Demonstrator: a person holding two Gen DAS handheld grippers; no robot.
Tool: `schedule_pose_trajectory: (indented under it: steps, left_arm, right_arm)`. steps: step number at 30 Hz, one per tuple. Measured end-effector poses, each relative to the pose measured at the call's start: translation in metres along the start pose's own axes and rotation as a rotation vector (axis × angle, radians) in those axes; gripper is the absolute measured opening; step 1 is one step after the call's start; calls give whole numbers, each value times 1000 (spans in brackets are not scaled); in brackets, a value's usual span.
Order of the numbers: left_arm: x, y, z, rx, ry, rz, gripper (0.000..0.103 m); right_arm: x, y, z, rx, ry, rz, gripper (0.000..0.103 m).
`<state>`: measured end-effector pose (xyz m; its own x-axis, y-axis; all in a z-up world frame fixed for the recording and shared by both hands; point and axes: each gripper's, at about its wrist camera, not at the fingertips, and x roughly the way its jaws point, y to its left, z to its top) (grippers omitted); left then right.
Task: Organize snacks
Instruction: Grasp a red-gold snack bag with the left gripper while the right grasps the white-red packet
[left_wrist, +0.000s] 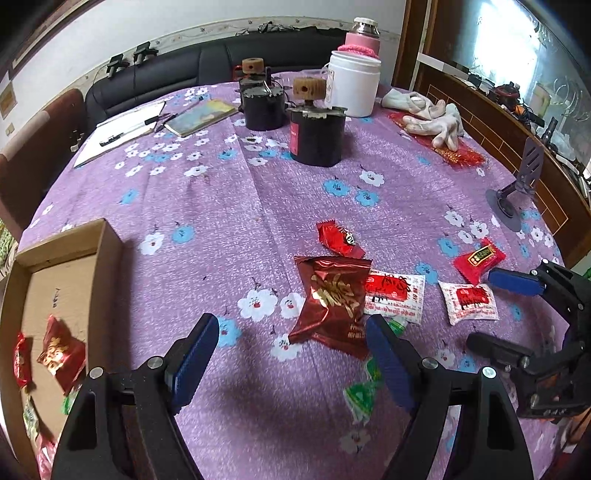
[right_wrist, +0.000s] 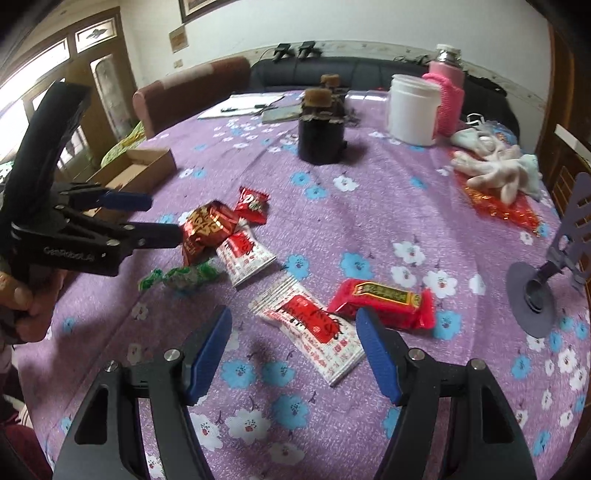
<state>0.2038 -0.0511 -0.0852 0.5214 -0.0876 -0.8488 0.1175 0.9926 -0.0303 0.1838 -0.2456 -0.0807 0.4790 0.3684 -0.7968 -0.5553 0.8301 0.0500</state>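
Six loose snacks are lying on the table (left_wrist: 207, 192), toward its near right edge. The dark red foil packet (left_wrist: 334, 301), crinkled and printed with gold sticks, is lying partly over one of two white sachets (left_wrist: 397, 295) (left_wrist: 469, 301) bearing red panels and red characters too small to read. A small red wrapper (left_wrist: 338, 240) is sitting just beyond the packet, a red bar (left_wrist: 478, 260) with a dark gold-lettered label is lying near the table's right edge, and a green-and-white wrapper (left_wrist: 362, 391) is lying closest, partly hidden by a finger.

A cardboard box (left_wrist: 107, 243) is resting at the table's left edge, holding two red packets (left_wrist: 61, 354) (left_wrist: 20, 360); further wrappers inside are showing only in part.

The left gripper (left_wrist: 291, 363) is hovering with fingers spread wide, just short of the foil packet; its body is reading "GenRobot.AI". The right gripper (right_wrist: 293, 349) is gaping likewise, its fingers straddling the second white sachet (right_wrist: 308, 326).
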Motion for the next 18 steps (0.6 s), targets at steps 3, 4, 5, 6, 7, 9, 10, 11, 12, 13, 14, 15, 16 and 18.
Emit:
schedule_pose_trajectory:
  steps: [3,4,5,6,7,9,10,11,12,13,14,15,16,18]
  left_arm:
    - [7,0,4,-5,8,1,85]
    - [9,-1,5,-5,9,-1,85]
    - [11,-2,6,-4,9,0,85]
    - [12,-3,7,0,11,3,85]
    - [14,-4,8,3,13,7,85]
    - [17,-4,9,2,19,6,85]
    - [19,-4,10,1,21,4,85]
    - [20,-5,10,2,23,3,85]
    - [21,-5,11,4,25,3,85]
    - [22,-7,11,9,27,4,85]
    - [24,-8,12,13,29,4,85]
    - [25,-9,12,17,32,3,85]
    - [26,-10,12,23,36,3,85]
    - [29,-13,11,34,42,3,85]
  right_arm:
    - [6,1,-1,-8,16,6,69]
    - [8,0,-1,-5,17,10,69]
    - [9,-1,-1,-1,17,15,69]
    - [9,-2,-1,3,16,17,69]
    - [10,-3,0,4,16,17,69]
    - [11,-4,1,5,19,16,69]
    - [12,-4,1,5,22,17,69]
    - [13,-5,2,5,23,17,69]
    - [14,-5,2,6,25,16,69]
    - [15,-5,2,5,28,15,69]
    - [15,-5,2,4,29,15,69]
    - [15,-5,2,2,30,13,68]
    - [16,-5,2,1,33,10,68]
    - [18,-5,1,-2,38,6,67]
